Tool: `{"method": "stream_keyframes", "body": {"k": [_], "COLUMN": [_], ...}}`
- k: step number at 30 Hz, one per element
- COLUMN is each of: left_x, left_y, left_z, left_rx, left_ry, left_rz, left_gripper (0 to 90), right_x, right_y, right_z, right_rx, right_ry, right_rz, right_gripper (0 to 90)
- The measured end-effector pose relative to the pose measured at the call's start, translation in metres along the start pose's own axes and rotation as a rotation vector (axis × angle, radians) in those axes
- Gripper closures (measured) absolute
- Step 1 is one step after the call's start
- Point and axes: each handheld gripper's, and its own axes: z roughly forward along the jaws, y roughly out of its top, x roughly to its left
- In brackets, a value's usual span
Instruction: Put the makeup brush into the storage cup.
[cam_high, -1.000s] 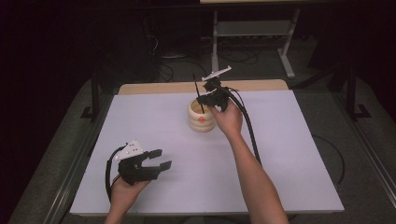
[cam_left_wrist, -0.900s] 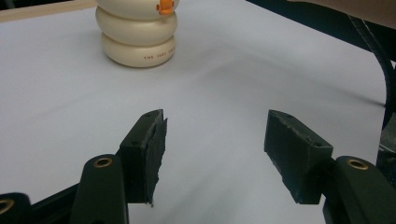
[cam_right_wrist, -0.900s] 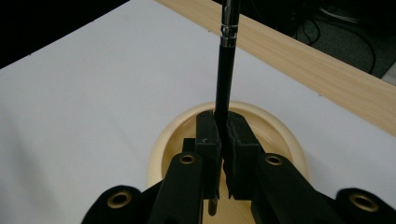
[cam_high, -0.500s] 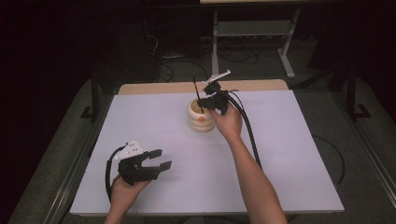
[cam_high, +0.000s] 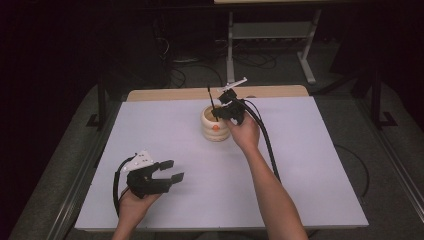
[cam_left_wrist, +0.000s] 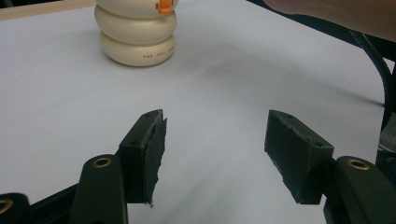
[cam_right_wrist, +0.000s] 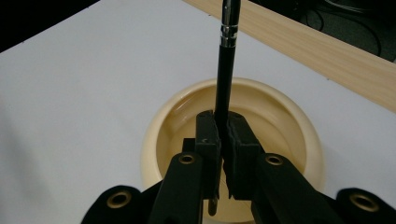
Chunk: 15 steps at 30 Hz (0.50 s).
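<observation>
A: What does the right gripper (cam_right_wrist: 223, 135) have between its jaws?

B: A thin black pen (cam_right_wrist: 226, 70), smooth and glossy, with a silvery ring near the top of the frame. The jaws are pressed tight against its shaft, which stands nearly upright above the mouth of the holder (cam_right_wrist: 289, 126) in the centre of the right gripper view.

A: Describe the holder.

B: Cream-coloured and glazed-looking, shaped like stacked rounded rings. In the left gripper view it (cam_left_wrist: 136, 32) sits at the upper left of the frame, with a small orange mark on its side and tiny red lettering on the lowest ring. In the high view it (cam_high: 215, 127) stands just above the centre of the picture, near the far edge of the matte white table (cam_high: 310, 165).

A: And the left gripper (cam_high: 170, 170)?

B: Lower left in the high view, held low over the white surface. Its jaws stand wide apart with nothing between them; the pads (cam_left_wrist: 155, 149) look rough, and the left one's edge is frayed.

A: Beyond the white sheet?

B: A pale wooden strip (cam_right_wrist: 327, 51), upper right in the right gripper view.
</observation>
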Motion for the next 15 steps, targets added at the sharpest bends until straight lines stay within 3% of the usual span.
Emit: {"method": "stream_keyframes", "body": {"k": [4,6,15], "left_x": [0.0001,-0.0001,0.0008], "left_y": [-0.0002,-0.0003,-0.0004], "left_z": [0.0001,0.0003,0.0004], "left_rx": [-0.002,0.001,0.005], "left_ry": [0.0,0.001,0.004], "left_rz": [-0.004,-0.005,0.001], "left_gripper": [37.9,37.8,37.1], "right_x": [-0.0009,-0.0005,0.0007], "right_y": [-0.0008,-0.0004,-0.0017], "right_z": [-0.0003,-0.0011,-0.0091], "right_rx": [-0.003,-0.003,-0.02], "right_ry": [-0.01,-0.029,-0.031], "right_rz": [-0.006,-0.001,-0.01], "right_gripper": [82.9,73.8,68.8]}}
